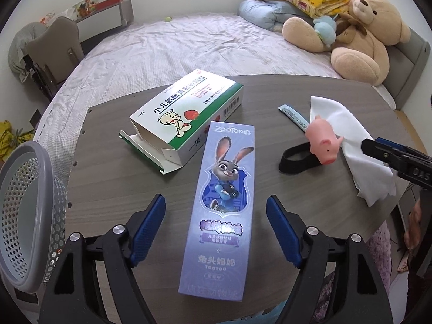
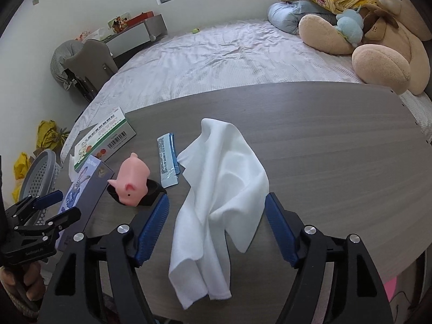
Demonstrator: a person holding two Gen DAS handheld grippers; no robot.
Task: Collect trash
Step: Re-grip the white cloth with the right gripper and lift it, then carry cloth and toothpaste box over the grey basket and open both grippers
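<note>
I have both tools over the bench (image 2: 324, 135), each one straddling a piece of trash without touching it. My left gripper (image 1: 216, 232) is released, its blue pads standing clear on either side of the long purple toothpaste carton (image 1: 224, 202), which lies flat and runs from the near edge toward the middle. Just beyond it lies the green-and-white medicine box (image 1: 186, 113) with one end flap open, toward the far left corner. My right gripper (image 2: 216, 229) is likewise released, with the crumpled white tissue (image 2: 218, 189) lying loose between its pads near the near edge. Just to the left of the tissue sit a torn blue sachet (image 2: 168, 159), a pink toy pig (image 2: 132, 183) and a black band (image 2: 154, 195) under the pig. The grey perforated wastebasket (image 1: 29, 210) stands off the left edge of the bench.

I judge this to be the start of a pickup: nothing is in the basket that I can see, and both pieces are lined up. Next I need to lower and clench the left gripper across the carton's width, lift it, and swing it left over the basket rim. The tissue is soft, so the right gripper must close fully.
</note>
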